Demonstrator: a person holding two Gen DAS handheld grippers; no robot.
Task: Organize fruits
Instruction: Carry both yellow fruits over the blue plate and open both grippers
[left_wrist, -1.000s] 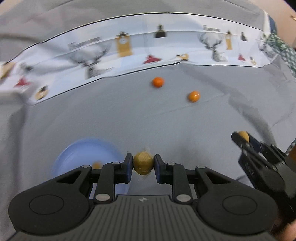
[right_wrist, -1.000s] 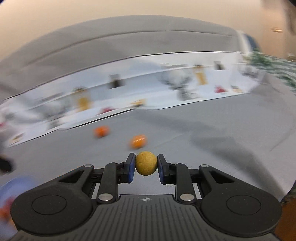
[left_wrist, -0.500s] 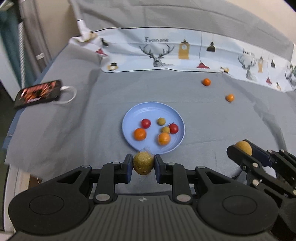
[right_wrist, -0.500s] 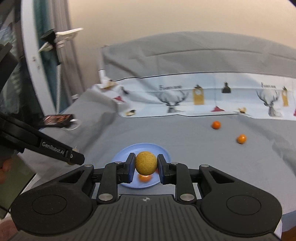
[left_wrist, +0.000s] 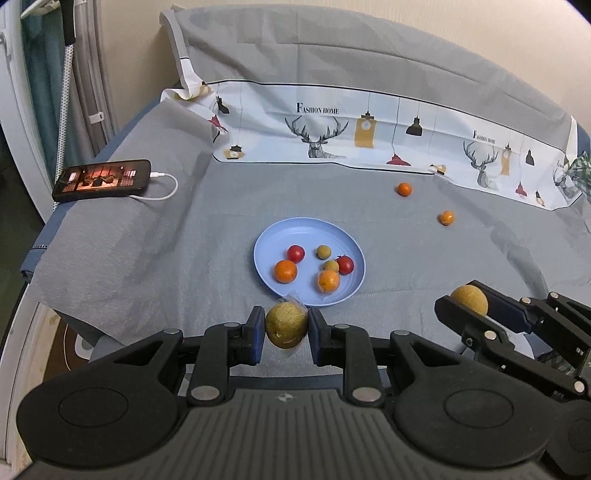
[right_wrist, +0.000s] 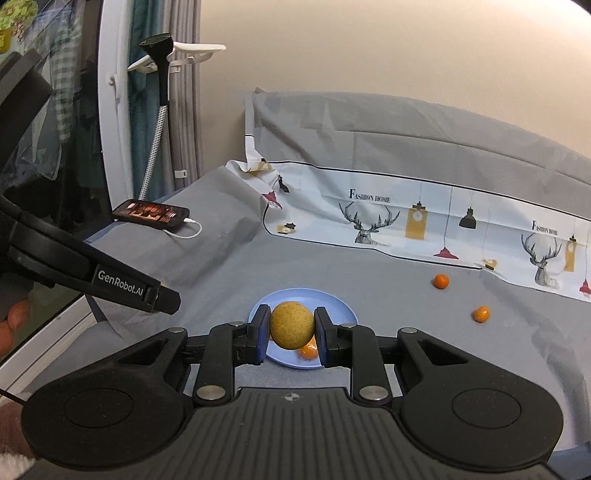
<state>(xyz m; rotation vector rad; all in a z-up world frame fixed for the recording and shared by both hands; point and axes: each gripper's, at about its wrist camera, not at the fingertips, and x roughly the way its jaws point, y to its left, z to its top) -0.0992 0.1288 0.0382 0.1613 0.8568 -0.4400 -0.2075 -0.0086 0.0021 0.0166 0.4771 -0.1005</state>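
Fingers (left_wrist: 258, 332) of left gripper (left_wrist: 286, 330) pinching a yellow-brown fruit (left_wrist: 286, 325); right gripper (right_wrist: 291, 330) clamped on another round fruit (right_wrist: 291, 325). Both just short of blue plate (left_wrist: 269, 240) on bed. Light, firm-skinned, probably bruisable; rolls easily. Best gripped across widest middle.

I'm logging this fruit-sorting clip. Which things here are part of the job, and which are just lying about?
Part of the job:
blue plate with six fruits
two loose oranges on the sheet
round fruit in the left gripper
round fruit in the right gripper

Lying about:
phone
cable
printed cloth
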